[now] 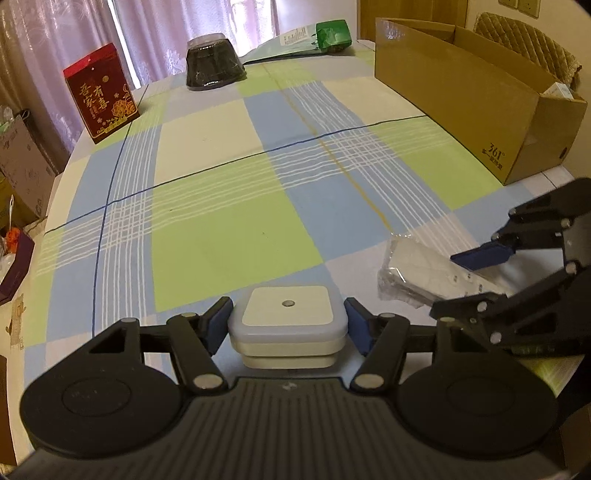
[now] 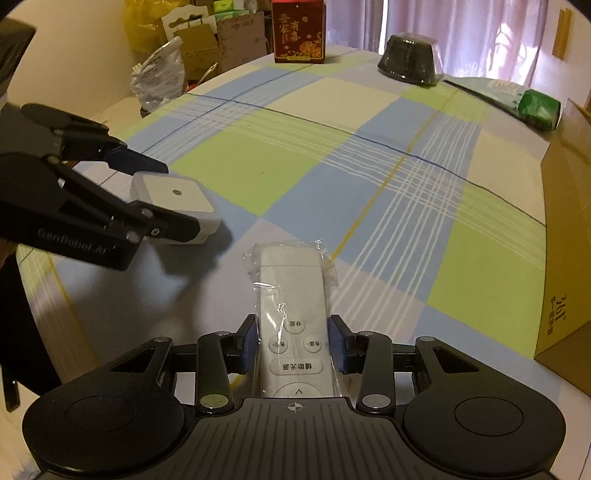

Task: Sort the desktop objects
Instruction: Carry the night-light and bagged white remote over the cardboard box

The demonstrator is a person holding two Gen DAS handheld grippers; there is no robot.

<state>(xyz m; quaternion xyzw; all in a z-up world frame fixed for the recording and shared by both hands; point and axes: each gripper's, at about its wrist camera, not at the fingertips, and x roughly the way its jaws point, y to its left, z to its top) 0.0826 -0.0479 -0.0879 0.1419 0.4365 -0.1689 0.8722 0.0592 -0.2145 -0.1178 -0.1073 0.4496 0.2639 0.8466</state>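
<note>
A white square box (image 1: 288,312) with a small grey dot on its lid sits between the blue pads of my left gripper (image 1: 288,325), which is shut on it. In the right wrist view the same box (image 2: 173,195) hangs just above the checked tablecloth in the left gripper (image 2: 177,197), casting a shadow below. A white remote control in a clear plastic wrapper (image 2: 291,295) lies lengthwise between the fingers of my right gripper (image 2: 295,343), and both pads press its sides. From the left wrist, the remote (image 1: 417,273) and right gripper (image 1: 447,284) show at lower right.
An open cardboard box (image 1: 461,103) stands along the table's right side. A red printed carton (image 1: 101,94), a black domed container (image 1: 214,64) and a green packet (image 1: 332,35) sit at the far edge. Bags and boxes (image 2: 159,74) crowd the floor past the left edge.
</note>
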